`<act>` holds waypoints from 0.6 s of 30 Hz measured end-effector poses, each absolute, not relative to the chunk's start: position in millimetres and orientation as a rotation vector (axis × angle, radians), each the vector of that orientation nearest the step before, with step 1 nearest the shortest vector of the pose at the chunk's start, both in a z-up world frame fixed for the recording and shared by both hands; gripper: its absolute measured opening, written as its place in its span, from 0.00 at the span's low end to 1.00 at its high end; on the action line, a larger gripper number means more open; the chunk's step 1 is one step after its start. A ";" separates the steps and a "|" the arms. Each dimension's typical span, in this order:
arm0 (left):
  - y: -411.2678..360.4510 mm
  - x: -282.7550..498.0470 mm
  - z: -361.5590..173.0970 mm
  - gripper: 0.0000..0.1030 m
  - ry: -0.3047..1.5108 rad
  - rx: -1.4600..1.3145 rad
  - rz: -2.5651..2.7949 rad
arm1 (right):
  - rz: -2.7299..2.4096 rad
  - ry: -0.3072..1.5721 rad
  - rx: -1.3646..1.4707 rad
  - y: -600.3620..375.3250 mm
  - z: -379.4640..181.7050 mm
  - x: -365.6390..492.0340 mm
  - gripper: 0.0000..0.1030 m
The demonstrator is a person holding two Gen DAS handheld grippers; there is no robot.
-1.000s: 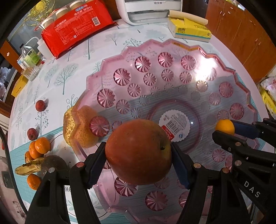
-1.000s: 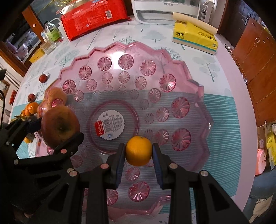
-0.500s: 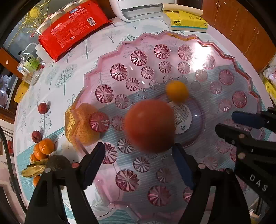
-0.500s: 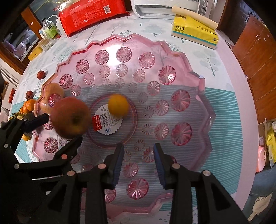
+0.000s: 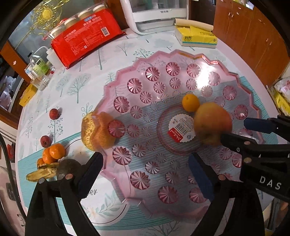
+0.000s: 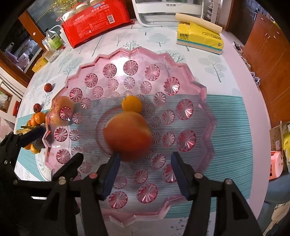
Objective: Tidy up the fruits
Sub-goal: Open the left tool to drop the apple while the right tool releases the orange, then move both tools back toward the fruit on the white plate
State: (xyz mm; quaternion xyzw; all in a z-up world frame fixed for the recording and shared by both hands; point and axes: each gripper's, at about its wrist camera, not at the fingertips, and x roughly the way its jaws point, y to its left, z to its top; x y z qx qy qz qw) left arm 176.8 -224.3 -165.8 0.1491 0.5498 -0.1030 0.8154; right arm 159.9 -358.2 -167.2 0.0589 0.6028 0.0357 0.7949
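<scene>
A pink cut-glass fruit tray (image 5: 181, 69) (image 6: 203, 90) lies on the table. A red-yellow apple (image 5: 212, 123) (image 6: 128, 136) and a small orange (image 5: 190, 102) (image 6: 132, 103) lie touching near the tray's middle. My left gripper (image 5: 145, 168) is open and empty over the tray's near left. My right gripper (image 6: 145, 168) is open and empty just in front of the apple. A yellow pear (image 5: 96, 132) (image 6: 61, 110) sits outside the tray's left rim, seen through the glass.
Left of the tray lie small oranges (image 5: 52, 154), two small red fruits (image 5: 53, 113), a dark fruit and a browned banana (image 5: 41, 174). At the back stand a red snack pack (image 5: 85, 36), a yellow tissue box (image 6: 199, 36), bottles (image 5: 39, 67) and a white appliance (image 5: 154, 16).
Both grippers opened and let go of the apple and the orange, which dropped into the tray and rolled together near its middle. Both grippers pulled back.
</scene>
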 end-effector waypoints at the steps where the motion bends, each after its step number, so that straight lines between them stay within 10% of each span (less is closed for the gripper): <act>1: -222.2 175.9 -163.9 0.91 1.169 0.314 -0.219 | 0.078 1.292 0.126 -357.9 -166.0 159.7 0.57; 18: -180.4 137.4 -106.5 0.91 1.060 0.211 -0.168 | 0.082 1.179 0.119 -345.8 -115.3 125.7 0.57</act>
